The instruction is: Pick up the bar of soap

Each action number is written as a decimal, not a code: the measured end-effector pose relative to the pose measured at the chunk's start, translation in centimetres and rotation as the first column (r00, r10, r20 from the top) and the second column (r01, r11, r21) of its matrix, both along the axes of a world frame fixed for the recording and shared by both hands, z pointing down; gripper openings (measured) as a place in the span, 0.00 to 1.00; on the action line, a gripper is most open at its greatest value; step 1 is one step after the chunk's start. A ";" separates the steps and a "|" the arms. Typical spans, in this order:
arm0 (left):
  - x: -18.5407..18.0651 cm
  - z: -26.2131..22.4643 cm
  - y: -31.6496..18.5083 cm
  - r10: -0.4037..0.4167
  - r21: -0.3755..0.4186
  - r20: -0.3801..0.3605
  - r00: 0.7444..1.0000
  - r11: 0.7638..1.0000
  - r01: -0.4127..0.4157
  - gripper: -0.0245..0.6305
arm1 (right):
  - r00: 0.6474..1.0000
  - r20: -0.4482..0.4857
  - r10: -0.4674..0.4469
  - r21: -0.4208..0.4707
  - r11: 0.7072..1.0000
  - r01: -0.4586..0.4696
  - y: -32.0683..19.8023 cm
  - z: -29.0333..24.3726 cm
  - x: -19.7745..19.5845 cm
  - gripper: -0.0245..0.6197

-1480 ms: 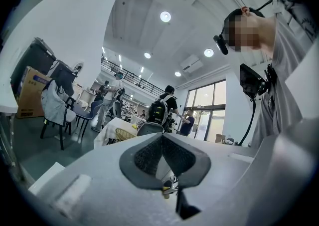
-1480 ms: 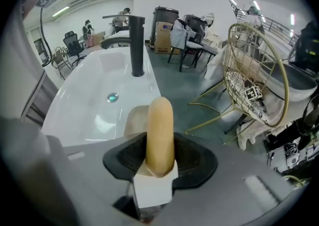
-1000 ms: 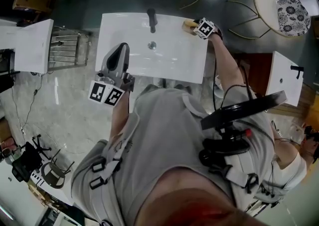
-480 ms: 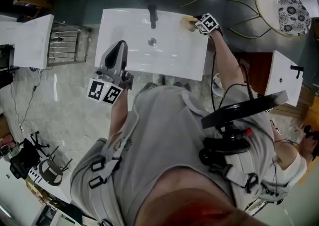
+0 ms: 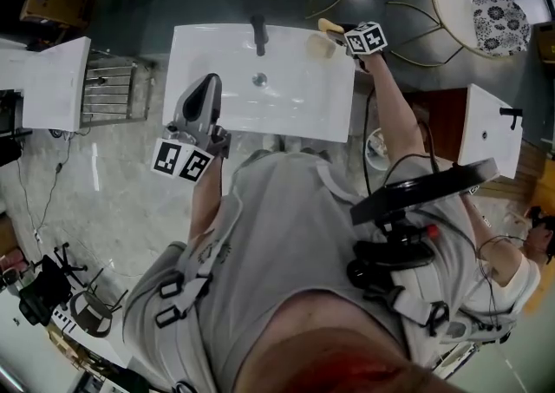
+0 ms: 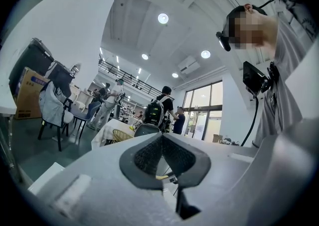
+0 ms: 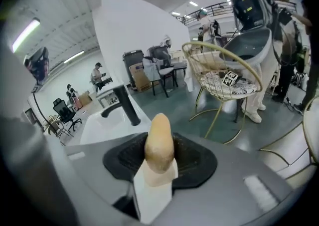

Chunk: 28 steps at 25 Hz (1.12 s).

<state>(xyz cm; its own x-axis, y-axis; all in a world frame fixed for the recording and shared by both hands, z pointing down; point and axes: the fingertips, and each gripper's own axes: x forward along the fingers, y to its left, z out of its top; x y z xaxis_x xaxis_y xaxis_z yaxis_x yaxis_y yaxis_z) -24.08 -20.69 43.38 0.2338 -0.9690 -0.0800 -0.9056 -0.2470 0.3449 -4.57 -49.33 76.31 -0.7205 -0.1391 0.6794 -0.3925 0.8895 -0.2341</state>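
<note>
Right gripper view: what's the right claw (image 7: 159,156) holding?

Smooth, rounded tan soap bar (image 7: 159,142), pinched between ribbed black pads (image 7: 193,159), above the glossy white basin (image 5: 217,57), two o'clock corner. Meanwhile the left claw (image 6: 162,142) sits closed, empty.

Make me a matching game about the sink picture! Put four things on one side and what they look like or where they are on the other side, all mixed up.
Things:
1. soap
2. faucet
3. sink
4. left hand-held gripper

Descriptions:
A. black, standing at the back edge of the sink
B. white
C. shut, with nothing in it
D. tan, pinched in the right hand-held gripper

Right pairs: 1-D, 2-A, 3-B, 4-C.
</note>
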 end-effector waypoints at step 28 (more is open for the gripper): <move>3.3 -6.4 -3.4 0.156 0.162 0.137 0.978 0.971 -0.177 0.04 | 0.729 0.685 0.002 0.635 0.489 -0.598 18.0 -52.9 12.4 0.28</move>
